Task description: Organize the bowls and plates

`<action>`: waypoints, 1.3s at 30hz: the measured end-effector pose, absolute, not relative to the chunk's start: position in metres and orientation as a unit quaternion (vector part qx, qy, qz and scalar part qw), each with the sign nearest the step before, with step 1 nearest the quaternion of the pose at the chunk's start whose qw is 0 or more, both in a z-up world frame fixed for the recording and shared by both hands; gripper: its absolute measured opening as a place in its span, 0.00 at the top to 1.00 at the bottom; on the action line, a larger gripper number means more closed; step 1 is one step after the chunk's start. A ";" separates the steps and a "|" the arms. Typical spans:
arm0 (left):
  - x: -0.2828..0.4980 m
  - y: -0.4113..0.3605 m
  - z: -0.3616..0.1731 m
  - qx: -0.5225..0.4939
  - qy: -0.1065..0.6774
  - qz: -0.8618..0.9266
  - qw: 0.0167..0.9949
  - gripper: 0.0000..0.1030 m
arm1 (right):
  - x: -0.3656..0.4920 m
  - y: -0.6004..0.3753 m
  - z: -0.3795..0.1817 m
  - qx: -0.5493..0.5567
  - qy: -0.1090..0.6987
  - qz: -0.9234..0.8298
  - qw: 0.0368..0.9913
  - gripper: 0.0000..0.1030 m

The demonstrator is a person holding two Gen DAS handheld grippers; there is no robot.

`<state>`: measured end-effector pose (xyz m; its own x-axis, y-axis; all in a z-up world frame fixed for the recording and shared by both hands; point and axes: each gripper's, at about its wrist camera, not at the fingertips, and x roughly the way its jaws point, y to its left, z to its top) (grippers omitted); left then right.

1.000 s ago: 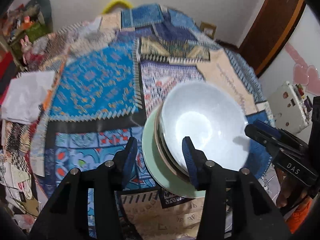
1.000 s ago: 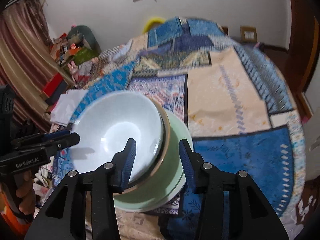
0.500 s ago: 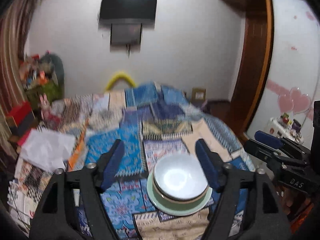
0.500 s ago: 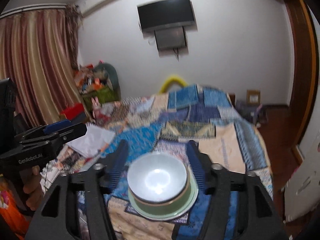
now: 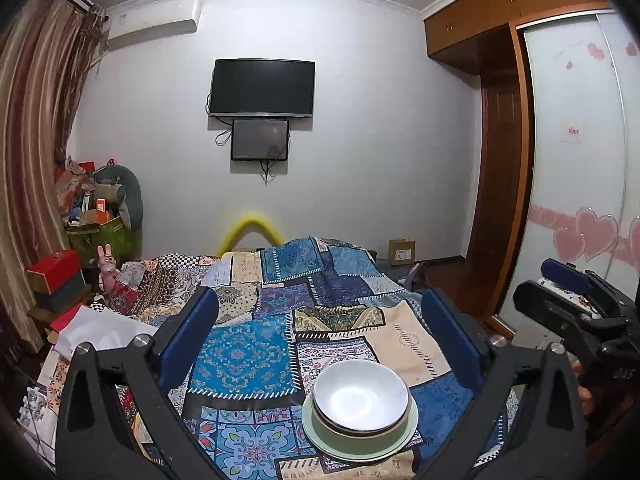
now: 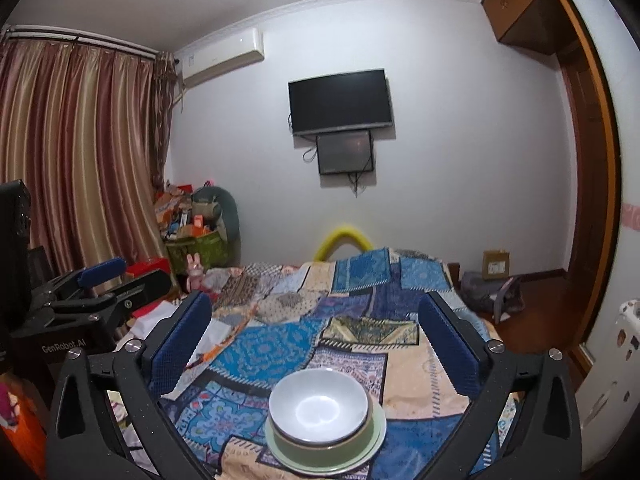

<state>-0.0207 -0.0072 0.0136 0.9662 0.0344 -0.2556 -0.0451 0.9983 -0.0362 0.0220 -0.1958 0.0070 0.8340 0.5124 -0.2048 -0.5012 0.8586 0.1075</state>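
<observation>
Spreading wide just now, my left gripper point(image 5: 320, 336) and right gripper point(image 6: 314, 334) both stand fully apart with nothing between the pads. Beyond them a glossy white bowl point(image 5: 361, 395) sits nested in an olive-green bowl point(image 5: 344, 438), both on a pale green plate point(image 5: 320, 442). That stack rests on the patchwork bedspread point(image 5: 244, 356), near its close edge.

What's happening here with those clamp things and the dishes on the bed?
A person holds a two-finger gripper in each hand. The left gripper and right gripper have both just been opening and now stand wide, with nothing between the fingers. The white bowl sits nested in an olive bowl on a green plate, on the patchwork bedspread.
</observation>
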 end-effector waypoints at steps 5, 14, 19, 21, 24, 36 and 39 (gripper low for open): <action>-0.024 -0.009 0.011 -0.015 0.123 0.029 0.992 0.00 | 0.022 -0.191 0.006 0.014 0.109 0.260 0.959 0.00; -0.027 -0.011 0.009 -0.013 0.120 0.026 0.992 0.00 | 0.016 -0.191 0.006 0.015 0.109 0.260 0.959 0.00; -0.030 -0.010 0.009 -0.017 0.118 0.025 0.993 0.00 | 0.015 -0.192 0.006 0.015 0.110 0.261 0.959 0.00; -0.030 -0.009 0.009 -0.018 0.118 0.024 0.993 0.00 | 0.015 -0.192 0.006 0.015 0.110 0.261 0.959 0.00; -0.029 -0.010 0.009 -0.016 0.117 0.024 0.993 0.00 | 0.016 -0.192 0.004 0.014 0.110 0.262 0.959 0.00; -0.030 -0.013 0.009 -0.013 0.117 0.022 0.993 0.00 | 0.016 -0.193 0.004 0.015 0.110 0.265 0.958 0.00; -0.029 -0.013 0.009 -0.013 0.117 0.022 0.993 0.00 | 0.016 -0.193 0.005 0.015 0.110 0.265 0.958 0.00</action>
<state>-0.0295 -0.0129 0.0090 0.9715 0.0405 -0.2337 -0.0466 0.9987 -0.0207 0.0159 -0.1933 0.0047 0.8350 0.5113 -0.2035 -0.5048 0.8589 0.0870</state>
